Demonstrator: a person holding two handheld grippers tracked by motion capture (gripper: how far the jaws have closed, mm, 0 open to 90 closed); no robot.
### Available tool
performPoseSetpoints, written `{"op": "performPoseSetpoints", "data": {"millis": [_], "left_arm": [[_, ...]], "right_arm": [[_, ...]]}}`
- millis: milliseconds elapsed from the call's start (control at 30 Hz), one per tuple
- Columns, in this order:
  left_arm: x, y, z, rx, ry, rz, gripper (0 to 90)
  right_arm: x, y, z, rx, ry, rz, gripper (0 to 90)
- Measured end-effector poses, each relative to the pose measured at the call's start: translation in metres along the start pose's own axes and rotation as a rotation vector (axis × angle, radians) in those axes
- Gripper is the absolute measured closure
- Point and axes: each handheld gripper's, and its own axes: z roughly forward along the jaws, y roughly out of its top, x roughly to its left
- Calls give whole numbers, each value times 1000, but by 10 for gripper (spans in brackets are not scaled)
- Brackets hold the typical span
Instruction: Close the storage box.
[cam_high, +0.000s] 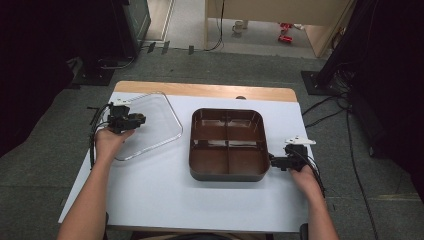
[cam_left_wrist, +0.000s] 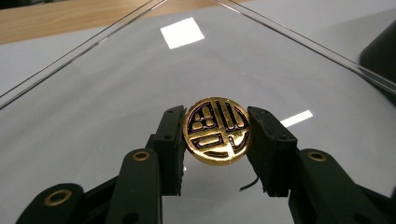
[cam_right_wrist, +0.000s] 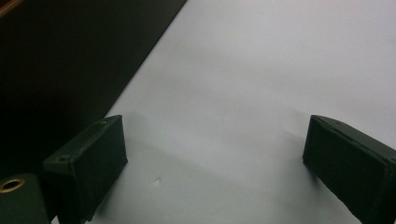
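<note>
A clear plastic lid (cam_high: 157, 127) lies flat at the table's left. My left gripper (cam_high: 136, 119) reaches over its near-left part. In the left gripper view my left gripper (cam_left_wrist: 215, 112) is shut on a round gold disc (cam_left_wrist: 217, 133) with a black pattern, which stands over the lid (cam_left_wrist: 116, 74); both pads press its edges. A brown four-compartment tray (cam_high: 227, 111) sits at the table's middle, with nothing in it. My right gripper (cam_high: 273, 161) rests on the table against the tray's right side. Its jaws (cam_right_wrist: 215, 123) stand wide open over bare white table, beside the tray's dark wall (cam_right_wrist: 56, 56).
The white table top (cam_high: 175, 200) has a wooden strip (cam_high: 200, 90) along its far edge. Cables (cam_high: 345, 130) run over the grey floor to the right, and dark stands flank the table at both back corners.
</note>
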Motion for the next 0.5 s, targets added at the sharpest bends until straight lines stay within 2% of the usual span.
{"op": "performPoseSetpoints", "data": {"millis": [300,500], "left_arm": [[-9,10,-20,14,-24,-13,595],[-16,15,-32,4,-47,-18,595]], "right_arm": [[0,0,0,0,1,0,55],[0,0,0,0,1,0,55]]}}
